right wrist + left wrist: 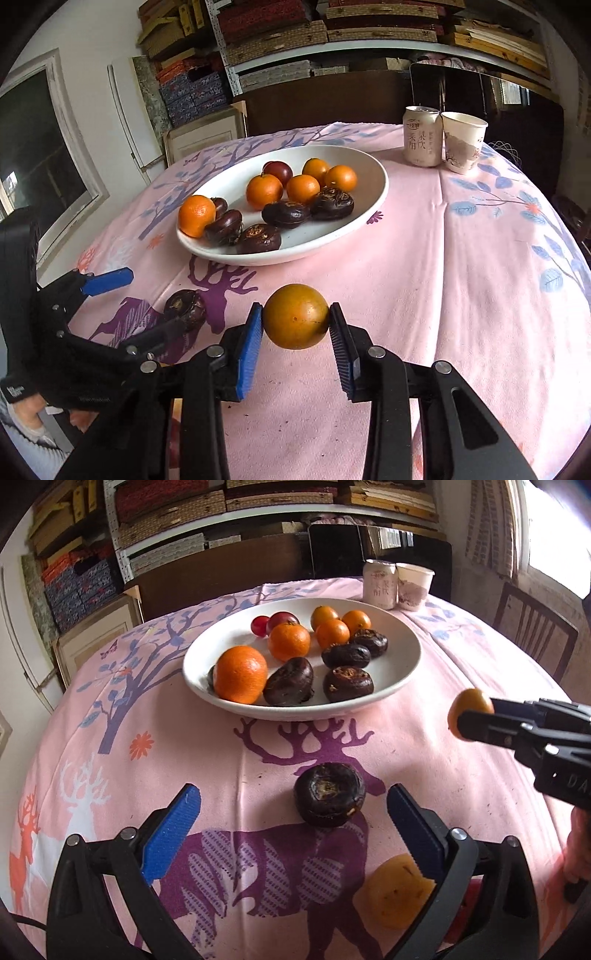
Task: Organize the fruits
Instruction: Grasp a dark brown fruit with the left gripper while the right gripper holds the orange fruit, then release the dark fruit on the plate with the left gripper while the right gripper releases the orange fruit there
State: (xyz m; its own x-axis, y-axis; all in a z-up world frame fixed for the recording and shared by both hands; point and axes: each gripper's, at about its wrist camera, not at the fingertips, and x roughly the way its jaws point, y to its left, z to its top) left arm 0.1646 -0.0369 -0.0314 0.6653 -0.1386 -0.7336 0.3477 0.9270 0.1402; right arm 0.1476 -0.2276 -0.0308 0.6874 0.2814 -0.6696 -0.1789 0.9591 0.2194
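Low in the right wrist view, the right gripper has its blue pads clamped on either side of a small brownish-orange fruit, which hangs clear above the pink tablecloth. In the left wrist view that same fruit shows at the right edge, pinched at the black fingers' tips. The left gripper stands with its jaws wide apart, nothing between the pads; a dark water chestnut lies on the cloth just ahead of it, a little nearer the right pad, not touching either. A yellowish fruit sits on the cloth at lower right, partly behind the right finger. Further back, mid-frame, the white plate holds several oranges, dark chestnuts and, at its far edge, reddish fruits. Beyond the plate, upper right, a drink can and a paper cup stand side by side.
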